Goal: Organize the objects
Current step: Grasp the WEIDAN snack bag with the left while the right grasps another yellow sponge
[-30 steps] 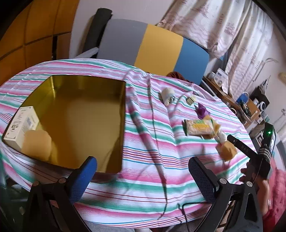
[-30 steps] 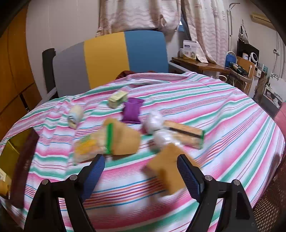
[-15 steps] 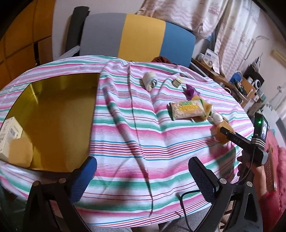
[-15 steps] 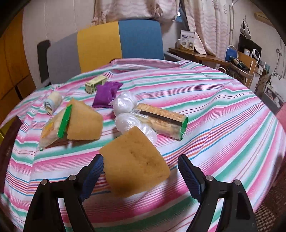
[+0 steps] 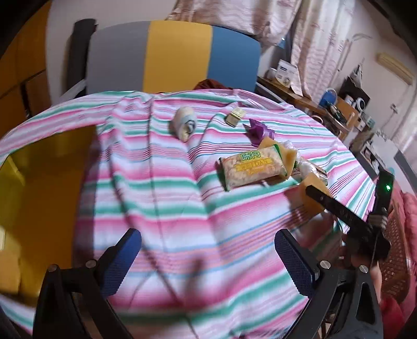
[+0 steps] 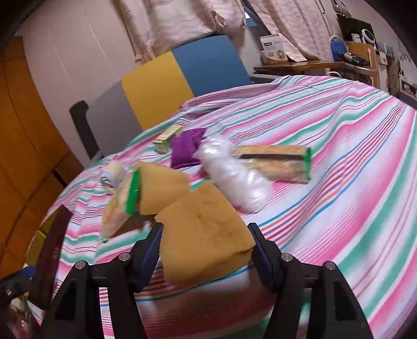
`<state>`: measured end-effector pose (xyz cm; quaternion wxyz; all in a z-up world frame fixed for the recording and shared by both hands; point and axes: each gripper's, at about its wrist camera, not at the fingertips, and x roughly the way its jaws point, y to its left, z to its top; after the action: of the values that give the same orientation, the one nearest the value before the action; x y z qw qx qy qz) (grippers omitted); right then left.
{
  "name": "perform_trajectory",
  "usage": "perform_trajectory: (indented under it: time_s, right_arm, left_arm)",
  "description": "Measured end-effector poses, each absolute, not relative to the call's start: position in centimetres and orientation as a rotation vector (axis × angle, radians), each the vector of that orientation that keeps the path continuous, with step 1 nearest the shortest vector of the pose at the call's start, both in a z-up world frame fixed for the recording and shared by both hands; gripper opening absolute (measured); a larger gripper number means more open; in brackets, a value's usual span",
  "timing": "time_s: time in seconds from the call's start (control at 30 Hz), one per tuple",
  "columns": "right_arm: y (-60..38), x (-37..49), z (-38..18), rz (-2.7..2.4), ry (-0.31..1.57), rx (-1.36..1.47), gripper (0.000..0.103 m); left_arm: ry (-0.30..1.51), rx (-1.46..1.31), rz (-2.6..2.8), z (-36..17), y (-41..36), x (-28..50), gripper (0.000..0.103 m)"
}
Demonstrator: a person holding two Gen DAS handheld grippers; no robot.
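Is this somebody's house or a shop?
Probably a room in a home: a table under a pink and green striped cloth, patterned curtains, a grey, yellow and blue chair back and a cluttered wooden side shelf.

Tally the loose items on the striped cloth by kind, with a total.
Yellow sponges: 2, the near sponge between the closing right gripper pads, the far sponge behind
Snack packets: 2
Clear plastic bag: 1
Purple pouch: 1
Small green box: 1
Rolled cloth: 1
Total: 8
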<state>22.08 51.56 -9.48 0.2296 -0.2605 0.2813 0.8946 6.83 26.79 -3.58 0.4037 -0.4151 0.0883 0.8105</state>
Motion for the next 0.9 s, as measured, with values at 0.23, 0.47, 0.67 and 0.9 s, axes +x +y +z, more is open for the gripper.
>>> perform_trajectory:
  time_s: [0.23, 0.47, 0.67, 0.9]
  right_arm:
    - [50.8, 21.8, -10.3, 2.475, 0.720, -0.681, 0.065]
    - [51.0, 21.8, -10.7, 2.487, 0.720, -0.659, 0.065]
    - [51.1, 21.9, -10.8, 2.494, 0.720, -0.645, 0.065]
    - [51.2, 22.0, -10.8, 2.501, 0.728, -0.628, 0.065]
  left_arm:
    - [0.380, -1.007, 1.946, -4.4, 33.3, 4.8, 0.103]
    - [0.637, -0.813, 1.893, -5.7, 40.7, 4.0, 0.103]
    - [0.749, -0.776, 1.740, -7.8, 43.3, 3.6, 0.103]
    - [0.655, -0.873, 1.541, -7.8, 40.6, 4.5, 0.097]
